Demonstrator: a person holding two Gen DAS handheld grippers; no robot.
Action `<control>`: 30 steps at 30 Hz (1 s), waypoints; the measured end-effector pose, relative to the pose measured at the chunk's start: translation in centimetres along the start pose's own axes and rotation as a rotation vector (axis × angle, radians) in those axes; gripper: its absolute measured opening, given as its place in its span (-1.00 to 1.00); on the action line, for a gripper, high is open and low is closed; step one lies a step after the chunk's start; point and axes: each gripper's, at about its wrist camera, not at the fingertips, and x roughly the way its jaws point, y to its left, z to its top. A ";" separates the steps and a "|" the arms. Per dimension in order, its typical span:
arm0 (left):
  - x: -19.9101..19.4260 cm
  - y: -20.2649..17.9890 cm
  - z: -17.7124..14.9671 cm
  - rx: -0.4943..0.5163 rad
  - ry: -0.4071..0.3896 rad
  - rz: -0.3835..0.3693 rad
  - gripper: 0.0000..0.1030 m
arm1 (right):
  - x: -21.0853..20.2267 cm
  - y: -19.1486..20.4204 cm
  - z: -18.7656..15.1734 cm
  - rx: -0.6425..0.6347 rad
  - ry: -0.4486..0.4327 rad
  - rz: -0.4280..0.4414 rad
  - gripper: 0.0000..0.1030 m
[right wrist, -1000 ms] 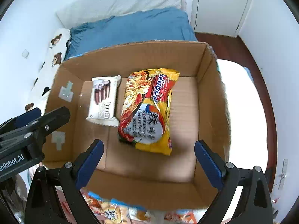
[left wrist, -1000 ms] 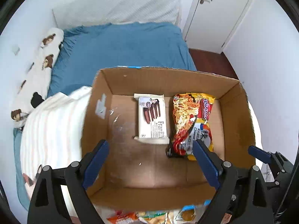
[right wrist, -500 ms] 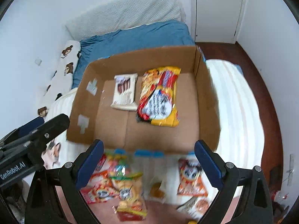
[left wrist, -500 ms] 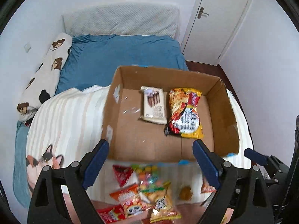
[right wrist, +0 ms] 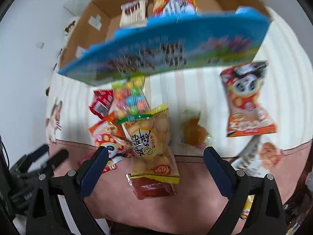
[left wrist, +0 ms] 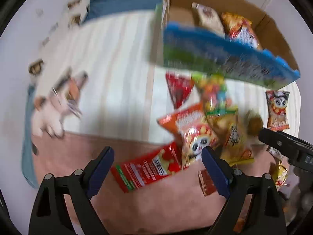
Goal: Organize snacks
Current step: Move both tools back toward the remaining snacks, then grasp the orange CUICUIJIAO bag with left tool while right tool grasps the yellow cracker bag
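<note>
- Snacks (right wrist: 150,137) are lying in a loose pile on the striped bedcover (left wrist: 117,68), just in front of the cardboard box (right wrist: 172,47).
- I am holding my left gripper (left wrist: 156,160) wide apart above a red packet (left wrist: 148,168); nothing is sitting between its blue pads, and I am gripping nothing with it.
- I am holding my right gripper (right wrist: 156,158) over a yellow bag of round puffs (right wrist: 150,139); its jaws have just been closing a little but are standing wide, and the pads are pressing on nothing.
- An orange panda packet (right wrist: 248,101) is lying apart, off to the right of the pile.
- A wrapped brown sweet (right wrist: 193,131) is resting between that packet and the pile.
- Inside the box, a noodle packet (right wrist: 176,0) and a white biscuit packet (right wrist: 134,12) are lying side by side.
</note>
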 end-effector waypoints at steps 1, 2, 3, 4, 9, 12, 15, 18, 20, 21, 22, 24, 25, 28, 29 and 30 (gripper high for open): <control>0.9 0.3 -0.1 -0.019 0.024 -0.011 0.78 | 0.7 0.1 0.0 0.005 0.011 -0.001 0.83; 1.5 0.5 0.0 -0.035 0.043 -0.032 0.78 | 2.0 0.2 0.1 0.013 0.031 0.003 0.76; 2.2 0.7 0.1 -0.060 0.063 -0.059 0.78 | 2.8 0.3 0.2 0.019 0.045 0.007 0.73; 2.7 0.9 0.2 -0.082 0.078 -0.073 0.78 | 4.1 0.4 0.4 0.028 0.066 0.001 0.71; 5.0 1.1 1.2 -0.163 0.141 -0.142 0.78 | 8.0 0.6 0.1 0.031 0.131 -0.025 0.33; 6.5 0.6 2.0 -0.206 0.187 -0.192 0.78 | 7.6 0.5 -0.6 0.026 0.113 -0.031 0.19; 7.8 -0.2 3.0 -0.233 0.219 -0.227 0.78 | 6.9 -0.4 -1.4 0.048 0.122 -0.032 0.11; 8.9 -1.7 4.0 -0.232 0.243 -0.222 0.78 | 6.2 -1.3 -2.3 0.055 0.118 -0.057 0.10; 9.8 -2.4 4.5 -0.229 0.243 -0.207 0.78 | 6.0 -1.9 -2.9 0.062 0.118 -0.066 0.10; 10.1 -2.7 4.6 -0.219 0.235 -0.190 0.67 | 5.9 -2.1 -3.1 0.066 0.120 -0.067 0.10; 10.2 -3.0 4.6 -0.208 0.228 -0.177 0.39 | 5.9 -2.3 -3.3 0.068 0.120 -0.065 0.10; 10.4 -3.5 4.5 -0.162 0.214 -0.132 0.20 | 6.0 -2.5 -3.5 0.081 0.126 -0.051 0.14; 10.4 -3.7 4.5 -0.148 0.207 -0.124 0.15 | 6.2 -2.5 -3.5 0.090 0.136 -0.042 0.16; 10.1 -4.2 3.9 -0.083 0.179 -0.077 0.14 | 6.9 -2.8 -3.2 0.083 0.136 -0.046 0.25; 10.1 -4.4 3.7 -0.066 0.174 -0.062 0.14 | 7.1 -2.7 -3.1 0.076 0.135 -0.054 0.25; 10.0 -4.6 3.4 -0.050 0.171 -0.052 0.14 | 7.2 -2.6 -3.0 0.066 0.134 -0.063 0.24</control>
